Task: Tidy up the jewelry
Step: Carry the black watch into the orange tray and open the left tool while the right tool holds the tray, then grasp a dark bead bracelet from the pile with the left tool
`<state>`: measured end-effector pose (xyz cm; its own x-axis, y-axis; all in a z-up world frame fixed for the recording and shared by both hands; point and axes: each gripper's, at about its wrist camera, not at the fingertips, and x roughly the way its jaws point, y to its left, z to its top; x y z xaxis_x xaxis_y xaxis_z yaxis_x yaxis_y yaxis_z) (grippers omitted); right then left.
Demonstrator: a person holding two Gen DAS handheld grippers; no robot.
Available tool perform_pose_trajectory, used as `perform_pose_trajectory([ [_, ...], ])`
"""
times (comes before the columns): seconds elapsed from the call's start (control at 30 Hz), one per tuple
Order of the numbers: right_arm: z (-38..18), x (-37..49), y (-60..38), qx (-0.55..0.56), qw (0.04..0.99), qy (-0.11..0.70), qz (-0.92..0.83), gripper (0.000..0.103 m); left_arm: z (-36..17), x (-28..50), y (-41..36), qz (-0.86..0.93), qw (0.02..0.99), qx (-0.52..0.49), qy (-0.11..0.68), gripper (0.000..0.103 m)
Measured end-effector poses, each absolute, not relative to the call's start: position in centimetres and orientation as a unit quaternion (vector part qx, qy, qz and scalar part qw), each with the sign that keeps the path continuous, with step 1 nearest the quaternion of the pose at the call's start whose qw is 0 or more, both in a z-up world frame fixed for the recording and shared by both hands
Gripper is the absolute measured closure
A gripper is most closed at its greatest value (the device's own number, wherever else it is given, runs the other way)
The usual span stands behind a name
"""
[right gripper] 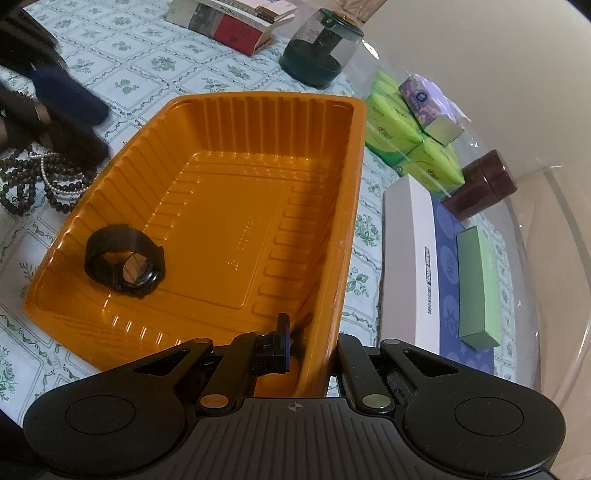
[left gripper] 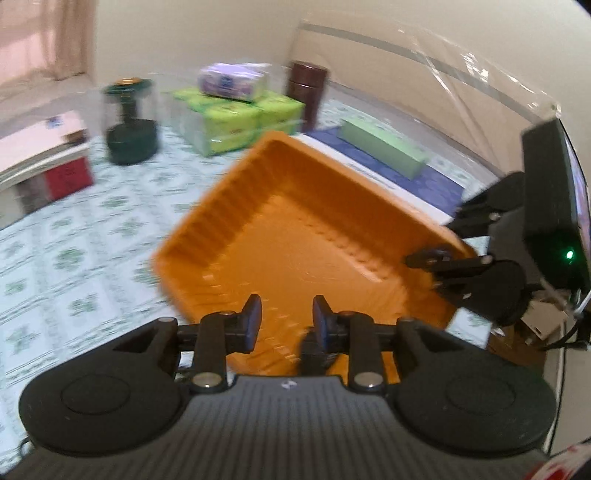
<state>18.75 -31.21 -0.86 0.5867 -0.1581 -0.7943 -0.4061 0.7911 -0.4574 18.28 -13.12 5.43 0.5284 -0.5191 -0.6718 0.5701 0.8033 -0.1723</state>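
Note:
An orange plastic tray (right gripper: 332, 155) lies on the flowered cloth, with a black watch (right gripper: 123, 264) resting in its near left corner. My right gripper (right gripper: 310, 343) is shut on the tray's near right wall, one finger inside and the other hidden outside; the left wrist view shows this gripper (left gripper: 424, 258) at the tray's (left gripper: 221, 221) right corner. My left gripper (left gripper: 288, 321) is open over the tray's near edge with nothing between its pads. In the right wrist view the left gripper (right gripper: 74, 118) shows blurred above a heap of dark beads and pearls (right gripper: 48, 181) left of the tray.
Behind the tray stand a glass jar with a dark green base (right gripper: 321, 48), green tissue packs (right gripper: 406, 136), a brown canister (right gripper: 480, 184) and stacked books (right gripper: 229, 22). A white and blue box with a green box (right gripper: 476, 288) on it lies to the right.

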Motion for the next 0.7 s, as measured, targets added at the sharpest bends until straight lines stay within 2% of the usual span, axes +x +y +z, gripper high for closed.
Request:
perform_pose_trajectory([
  [0.4, -0.9, 18.6, -31.2, -0.312, 0.833, 0.451, 0.072, 0.097, 4.4, 16.0, 1.3, -0.155, 0.919, 0.019, 0.361, 0.071],
  [0.7, -1.0, 18.5, -31.2, -0.31, 0.834, 0.452, 0.069, 0.097, -0.5, 11.6, 4.2, -0.107, 0.923, 0.047, 0.366, 0.071],
])
